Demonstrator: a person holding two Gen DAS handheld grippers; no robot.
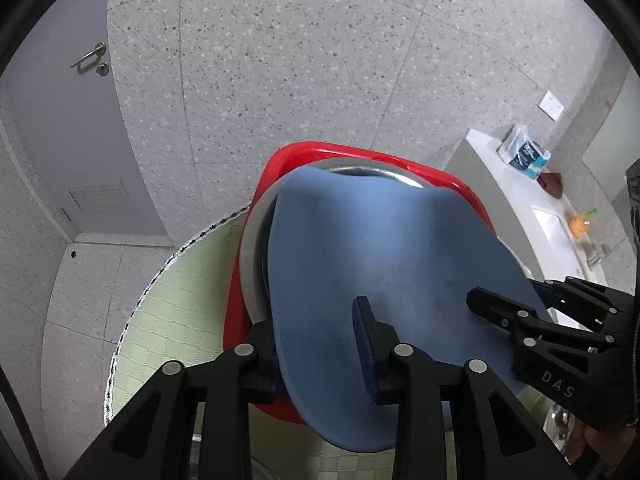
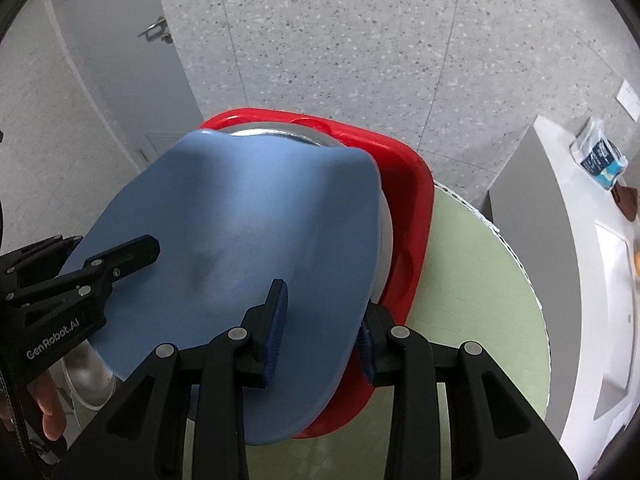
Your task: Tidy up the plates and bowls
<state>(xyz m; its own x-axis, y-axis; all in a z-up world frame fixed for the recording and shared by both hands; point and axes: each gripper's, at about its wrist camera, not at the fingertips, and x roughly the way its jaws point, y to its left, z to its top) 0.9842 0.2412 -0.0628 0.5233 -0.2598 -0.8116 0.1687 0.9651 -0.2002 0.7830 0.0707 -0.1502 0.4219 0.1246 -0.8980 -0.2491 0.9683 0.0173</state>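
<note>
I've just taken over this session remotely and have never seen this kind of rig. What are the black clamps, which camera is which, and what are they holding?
There is no robot arm: a person holds a two-finger clamp in each hand, and each clamp has its own camera looking along its fingers. One picture is from the left gripper, the other from the right gripper. Both grip opposite edges of the same blue plate, one finger above, one below. Under it sit a metal bowl and a red tray, on a round table with a green cloth.

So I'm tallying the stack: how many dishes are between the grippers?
3 visible: a blue plate on top, a metal bowl beneath it, and a red tray at the bottom. Others may hide underneath.
</note>
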